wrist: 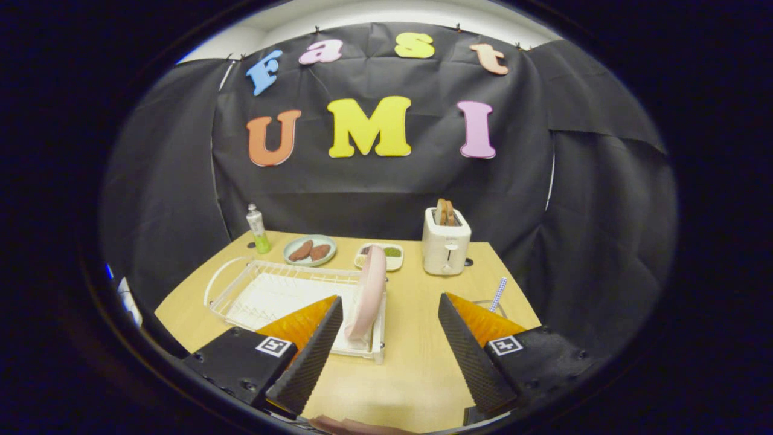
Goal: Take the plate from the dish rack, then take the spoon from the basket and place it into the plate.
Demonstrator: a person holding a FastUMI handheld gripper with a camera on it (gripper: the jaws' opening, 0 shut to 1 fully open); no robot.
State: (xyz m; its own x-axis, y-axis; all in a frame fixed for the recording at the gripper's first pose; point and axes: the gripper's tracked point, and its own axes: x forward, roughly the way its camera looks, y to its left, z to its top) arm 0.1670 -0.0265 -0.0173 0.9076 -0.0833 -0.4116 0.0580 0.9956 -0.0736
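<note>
A staged kitchen booth: a light wooden tabletop against a black cloth wall. At its far edge stands a white two-slot toaster holding toast. Left of the toaster sit a small divided dish, a pale green plate of brown patties and a green-bottomed squeeze bottle. Nearer than these lies a white wire dish rack.
</note>
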